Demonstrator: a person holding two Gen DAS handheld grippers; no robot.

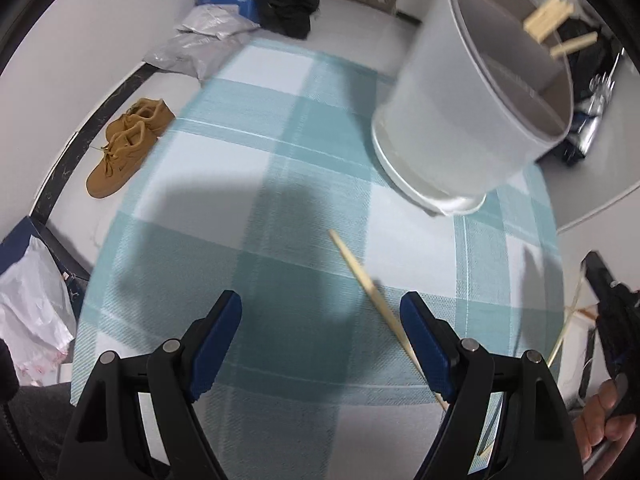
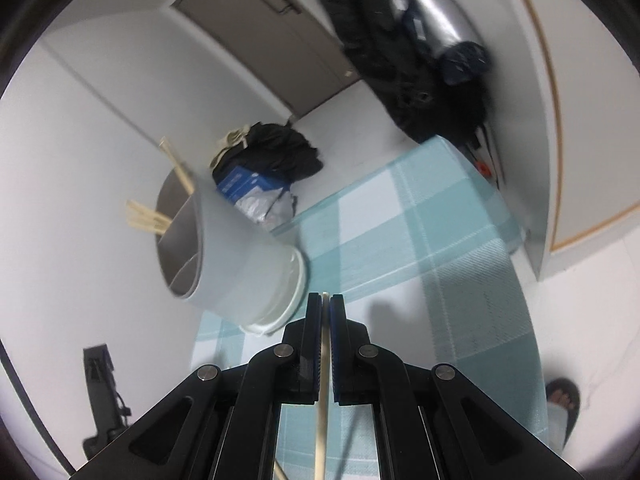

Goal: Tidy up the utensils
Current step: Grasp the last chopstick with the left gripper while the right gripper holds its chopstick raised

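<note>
Partway through: several chopsticks are already standing in the white holder (image 1: 472,112). Right gripper (image 2: 325,300) is pinching one chopstick (image 2: 322,400) just beside the holder's base. Left gripper (image 1: 320,320) is hanging wide open, empty, over a loose chopstick (image 1: 368,284) lying on the checked cloth (image 1: 240,200) near the holder.

chopstick (image 1: 372,288) near end hidden behind claw finger (image 1: 426,344) | holder (image 1: 472,120) motion-blurred

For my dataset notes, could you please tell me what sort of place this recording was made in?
Probably a lived-in room at home, not a lab: a checked tablecloth covers the table, brown shoes sit on the floor, and dark clothes are heaped near a door. A white utensil holder holds chopsticks.
</note>
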